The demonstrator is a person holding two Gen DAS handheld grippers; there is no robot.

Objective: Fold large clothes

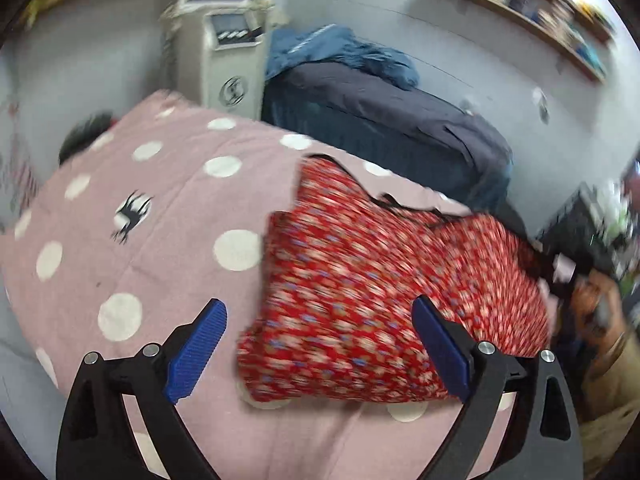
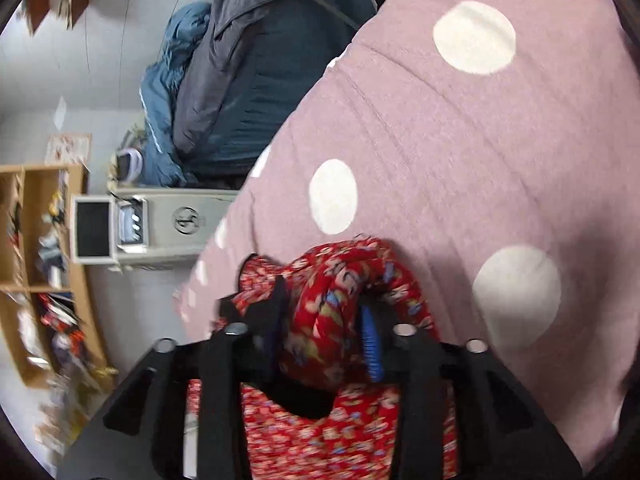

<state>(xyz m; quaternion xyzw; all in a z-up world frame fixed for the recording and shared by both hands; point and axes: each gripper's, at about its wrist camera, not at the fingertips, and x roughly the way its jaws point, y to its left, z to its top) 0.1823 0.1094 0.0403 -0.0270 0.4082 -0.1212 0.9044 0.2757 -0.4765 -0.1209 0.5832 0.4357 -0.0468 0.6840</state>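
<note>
A red floral garment (image 1: 360, 280) lies partly folded on a pink bedspread with white dots (image 1: 140, 208). My left gripper (image 1: 320, 344) is open above the garment's near edge, its blue pads (image 1: 196, 352) wide apart and holding nothing. In the right wrist view my right gripper (image 2: 320, 336) is shut on a bunched fold of the red garment (image 2: 320, 320), lifted over the pink bedspread (image 2: 480, 140). More of the garment hangs below the jaws.
A dark blue bed with a crumpled blue jacket (image 1: 340, 52) stands beyond the pink bed. A white machine with a screen (image 1: 224, 40) stands by the wall. A wooden shelf (image 2: 40, 272) with items is at the left in the right wrist view.
</note>
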